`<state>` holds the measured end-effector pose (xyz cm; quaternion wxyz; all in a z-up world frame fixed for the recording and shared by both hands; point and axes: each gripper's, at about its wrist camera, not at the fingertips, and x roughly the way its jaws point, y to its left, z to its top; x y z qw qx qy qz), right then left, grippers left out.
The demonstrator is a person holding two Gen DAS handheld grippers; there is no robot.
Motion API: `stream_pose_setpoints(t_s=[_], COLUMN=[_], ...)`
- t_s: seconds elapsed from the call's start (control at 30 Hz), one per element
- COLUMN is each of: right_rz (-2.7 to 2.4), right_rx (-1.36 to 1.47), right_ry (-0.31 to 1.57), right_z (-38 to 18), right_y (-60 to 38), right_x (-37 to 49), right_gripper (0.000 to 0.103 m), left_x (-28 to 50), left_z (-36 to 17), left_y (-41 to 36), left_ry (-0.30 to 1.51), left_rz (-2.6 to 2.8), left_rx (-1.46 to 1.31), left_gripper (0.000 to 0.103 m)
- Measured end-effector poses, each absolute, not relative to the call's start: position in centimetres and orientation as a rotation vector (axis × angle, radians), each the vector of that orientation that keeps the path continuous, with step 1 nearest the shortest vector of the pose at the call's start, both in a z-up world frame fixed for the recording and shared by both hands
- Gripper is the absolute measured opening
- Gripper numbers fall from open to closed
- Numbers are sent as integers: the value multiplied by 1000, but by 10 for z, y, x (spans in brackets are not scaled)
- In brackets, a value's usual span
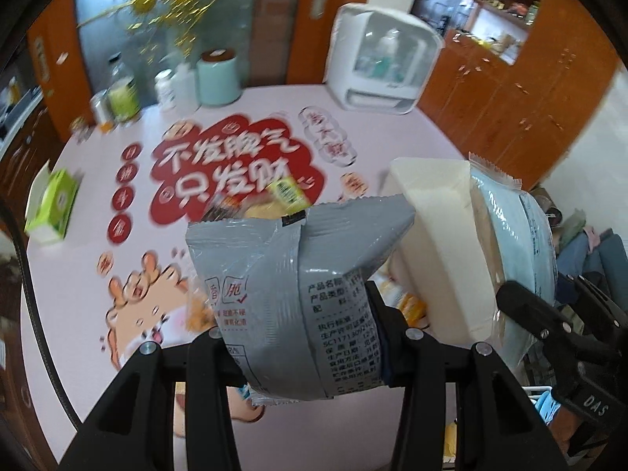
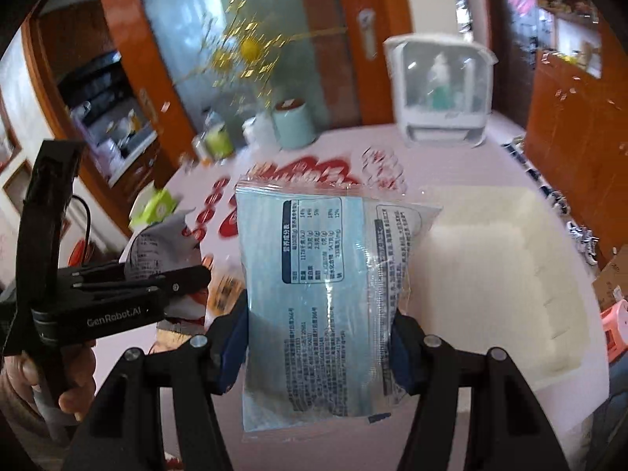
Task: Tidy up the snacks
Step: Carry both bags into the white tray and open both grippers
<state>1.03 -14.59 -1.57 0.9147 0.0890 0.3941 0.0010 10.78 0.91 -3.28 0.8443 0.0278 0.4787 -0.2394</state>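
I hold one snack in each gripper. My left gripper (image 1: pixel 302 337) pinches the grey snack packet (image 1: pixel 290 294) across its lower half; my right gripper (image 2: pixel 320 337) clamps the pale blue packet (image 2: pixel 325 294) by its sides. Both hang above the pink table (image 1: pixel 353 125), with the white bin (image 2: pixel 506 274) just to the right. The slick film could slide through my pads, and the two packets are close enough to knock together over the bin. Both grippers tilt steeply downward, side by side, the person's hand (image 2: pixel 74 384) gripping the left handle.
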Motion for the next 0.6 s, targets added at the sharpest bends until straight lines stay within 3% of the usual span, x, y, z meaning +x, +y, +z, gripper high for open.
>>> stream_pose_setpoints(t_s=[0.3, 0.6], right_rz=[-171, -210], right_rx=[187, 187], right_ry=[761, 837], right_z=[-6, -35], right_y=[-228, -326], right_x=[6, 19], right_gripper=[62, 63], left_x=[113, 135], left_z=[-10, -49], left_y=[-93, -229], left_ry=[943, 1057], left_rz=[-551, -519], left_rx=[108, 164], left_gripper=[45, 45])
